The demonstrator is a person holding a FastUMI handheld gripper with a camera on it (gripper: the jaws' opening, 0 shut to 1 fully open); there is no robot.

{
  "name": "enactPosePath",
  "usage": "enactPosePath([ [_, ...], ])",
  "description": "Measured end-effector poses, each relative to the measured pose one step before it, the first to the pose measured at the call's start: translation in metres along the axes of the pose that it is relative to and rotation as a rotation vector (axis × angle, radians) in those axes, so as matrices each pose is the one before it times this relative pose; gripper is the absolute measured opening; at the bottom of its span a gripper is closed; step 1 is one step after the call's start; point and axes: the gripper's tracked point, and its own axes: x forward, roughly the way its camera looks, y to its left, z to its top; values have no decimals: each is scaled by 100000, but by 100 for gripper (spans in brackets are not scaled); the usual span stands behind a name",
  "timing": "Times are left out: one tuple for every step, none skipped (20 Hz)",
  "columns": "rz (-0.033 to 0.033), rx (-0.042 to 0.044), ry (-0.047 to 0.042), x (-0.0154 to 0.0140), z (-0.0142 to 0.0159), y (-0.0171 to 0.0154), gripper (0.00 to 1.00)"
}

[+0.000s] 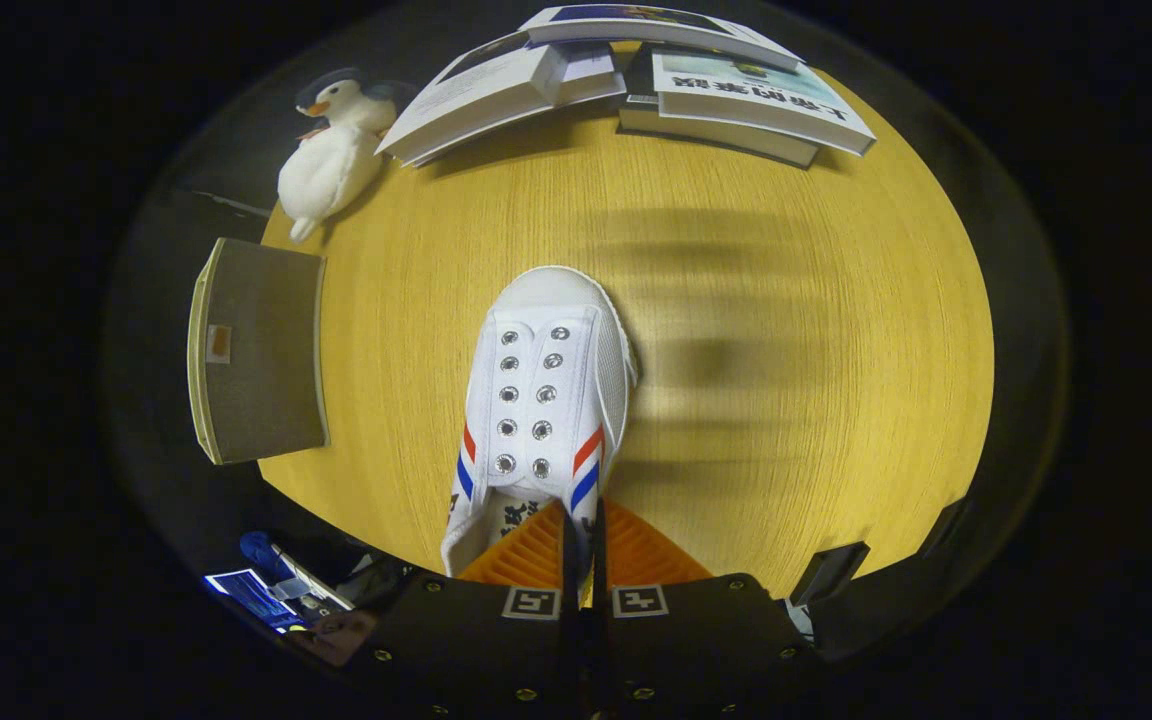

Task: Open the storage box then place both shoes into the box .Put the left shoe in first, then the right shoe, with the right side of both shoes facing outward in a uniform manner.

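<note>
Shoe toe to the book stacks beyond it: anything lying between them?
Nothing; the gripper view shows bare wooden table between the white shoe, pinched in the shut gripper, and the books.

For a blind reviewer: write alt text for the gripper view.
The gripper is shut on the side wall of a white shoe, which points away over a wooden table. Beyond it lie stacked books and a plush duck; a grey box sits at the table's left edge.
</note>
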Motion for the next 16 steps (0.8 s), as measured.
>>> enactPosePath([
  [2013, -40, 540, -168, -188, 601, 5],
  [2721, 870, 912, -293, -162, 876, 5],
  [2260, 420, 593, -251, -156, 738, 5],
  [1330, 225, 184, -306, 35, 709, 5],
  [804, -648, 62, -300, -23, 586, 5],
  [383, -1154, -290, -483, 173, 734, 5],
  [465, -994, -337, -481, 160, 766, 5],
  [563, -1028, -318, -682, 299, 1065, 5],
  [501, -1328, -489, -516, 262, 892, 5],
  [165, -1924, -558, -606, 496, 1069, 5],
  [-113, -2244, -863, -563, 503, 988, 5],
  [-292, -2889, -835, -591, 703, 1162, 5],
  [-209, -2358, -612, -379, 481, 972, 5],
  [-34, -2747, -476, -513, 701, 1234, 5],
  [249, -2180, -414, -305, 530, 1024, 5],
  [653, -2499, -315, -354, 766, 1316, 5],
])
